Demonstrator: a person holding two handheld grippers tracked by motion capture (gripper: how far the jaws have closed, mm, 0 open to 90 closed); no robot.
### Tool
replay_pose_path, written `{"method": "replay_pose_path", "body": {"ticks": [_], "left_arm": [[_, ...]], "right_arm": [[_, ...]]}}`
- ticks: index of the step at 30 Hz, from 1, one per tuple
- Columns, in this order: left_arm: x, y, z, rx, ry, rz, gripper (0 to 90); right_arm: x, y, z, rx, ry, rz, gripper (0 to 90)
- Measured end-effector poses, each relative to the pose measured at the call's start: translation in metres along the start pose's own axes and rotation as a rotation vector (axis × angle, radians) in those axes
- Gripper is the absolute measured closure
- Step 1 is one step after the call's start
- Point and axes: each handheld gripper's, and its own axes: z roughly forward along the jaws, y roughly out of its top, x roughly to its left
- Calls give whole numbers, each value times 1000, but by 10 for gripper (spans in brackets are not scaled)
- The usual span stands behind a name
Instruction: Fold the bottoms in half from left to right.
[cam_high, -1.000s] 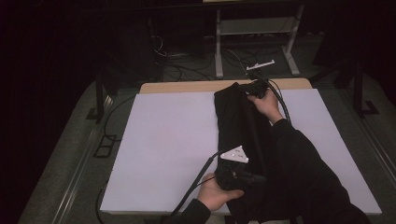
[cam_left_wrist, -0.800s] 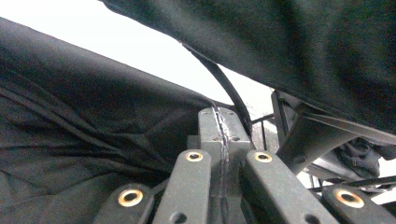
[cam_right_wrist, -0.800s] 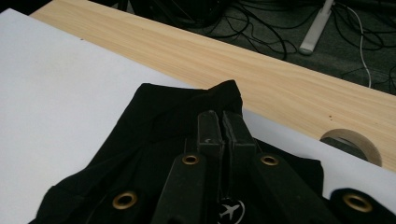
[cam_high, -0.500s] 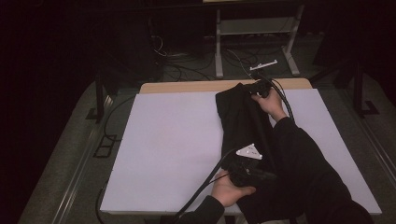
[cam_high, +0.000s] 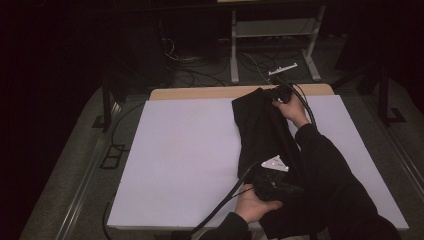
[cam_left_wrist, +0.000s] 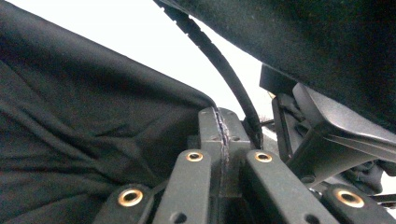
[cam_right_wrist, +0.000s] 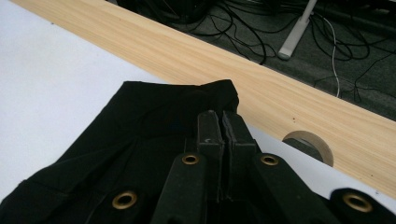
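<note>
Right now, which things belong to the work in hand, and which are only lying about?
In the work: black fabric garment; left gripper and right gripper, both clamped on it; white table cover.
Lying about: floor cables; grey metal stand.

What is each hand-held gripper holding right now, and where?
Both pinch the black garment: right hand-held gripper at its far corner, left hand-held gripper at its near edge.

One desk (cam_high: 190, 165) stands here, its top covered by one white sheet (cam_high: 180, 150). On that sheet, right of the desk's middle, lies one black garment (cam_high: 262, 135). Two tools are at the garment: one (cam_high: 267, 187) at its near end and one (cam_high: 277, 94) at its far end. One round hole (cam_right_wrist: 308, 142) shows in the desk's wooden far edge, beside the garment's far end.
</note>
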Motion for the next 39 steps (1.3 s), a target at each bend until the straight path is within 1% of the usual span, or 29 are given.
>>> {"method": "replay_pose_path", "body": {"ticks": [1, 2, 4, 9, 10, 12, 14, 15, 18, 22, 24, 25, 26, 28, 31, 34, 35, 36, 37, 38, 39], "left_arm": [[0, 1, 4, 7, 4, -6, 888], [0, 1, 4, 7, 4, -6, 888], [1, 4, 11, 17, -1, -18, 888], [0, 6, 19, 22, -13, -32, 888], [0, 6, 21, 23, -17, -36, 888], [2, 5, 24, 22, -17, -50, 887], [3, 3, 28, 28, -16, -65, 888], [3, 3, 31, 32, -18, -70, 887], [2, 3, 36, 34, -19, -74, 888], [3, 4, 39, 37, -20, -80, 888], [3, 5, 41, 37, -14, -79, 887], [3, 5, 42, 35, -8, -86, 887], [4, 5, 43, 33, -11, -95, 887], [5, 5, 44, 32, -12, -99, 887], [6, 3, 49, 53, -2, -110, 887], [7, 3, 52, 55, -3, -116, 886], [7, 3, 52, 55, -3, -116, 885], [7, 4, 53, 44, -13, -122, 881], [7, 4, 53, 44, -13, -122, 864], [7, 5, 54, 5, -68, -138, 837], [6, 5, 54, -7, -84, -135, 809]], "right_arm": [[-3, -1, 1, -1, 1, -3, 859], [-3, -1, 1, -1, 1, -3, 859], [-7, -2, 1, -1, -6, -4, 859], [-16, -10, 5, 10, -6, 18, 859], [-16, -10, 5, 10, -6, 18, 859], [-18, -17, 9, 17, 0, 14, 859], [-18, -19, 11, 20, 1, 15, 858], [-20, -24, 14, 24, -1, 14, 859], [-22, -27, 15, 26, -5, 19, 859], [-25, -28, 15, 24, -10, 17, 858], [-27, -28, 15, 16, -14, 8, 859], [-28, -29, 15, 11, -16, 4, 859], [-29, -29, 15, 9, -15, 4, 858], [-30, -30, 16, 9, -13, 8, 858], [-31, -33, 20, 5, -7, 15, 858], [-32, -35, 23, 9, -2, 14, 855], [-33, -35, 23, 10, -2, 18, 847], [-35, -35, 22, 9, 4, 41, 808], [-35, -35, 22, 9, 4, 41, 808], [-39, -35, 19, 3, -13, 107, 680], [-42, -35, 16, 1, 3, 153, 648]]}}
